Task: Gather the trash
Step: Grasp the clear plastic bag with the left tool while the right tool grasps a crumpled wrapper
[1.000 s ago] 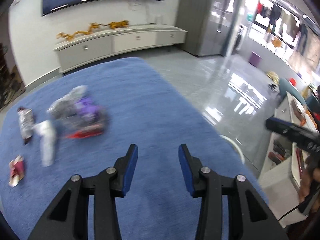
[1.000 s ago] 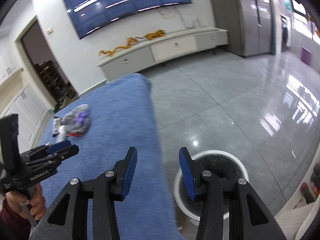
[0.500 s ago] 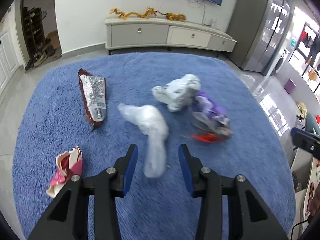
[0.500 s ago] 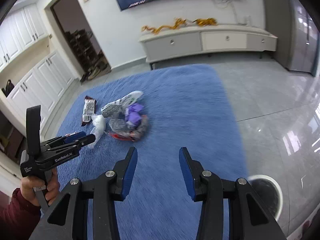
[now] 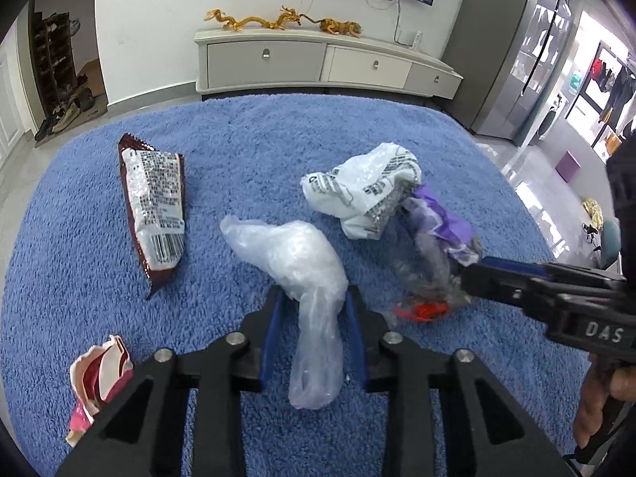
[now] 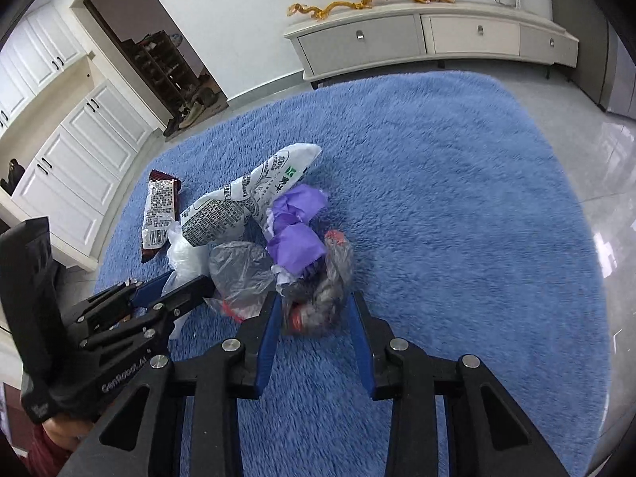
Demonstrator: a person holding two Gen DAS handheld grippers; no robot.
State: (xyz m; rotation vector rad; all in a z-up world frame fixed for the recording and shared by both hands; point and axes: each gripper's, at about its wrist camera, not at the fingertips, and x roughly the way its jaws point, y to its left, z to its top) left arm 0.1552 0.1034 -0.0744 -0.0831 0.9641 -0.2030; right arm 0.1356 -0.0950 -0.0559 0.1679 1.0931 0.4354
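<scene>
Left gripper (image 5: 312,306) is standing released, fingers spread either side of the clear bag (image 5: 296,262) on the blue rug (image 5: 99,270); contact cannot be judged. Right gripper (image 6: 314,310) is likewise sitting released, straddling the grey-and-red wad (image 6: 322,298), with purple wrap (image 6: 294,238) just beyond at 12 o'clock. Printed white bag (image 5: 365,190) is lying at 1 o'clock from the left gripper, brown packet (image 5: 155,206) at 10 o'clock, pink wrapper (image 5: 99,377) at 8 o'clock
</scene>
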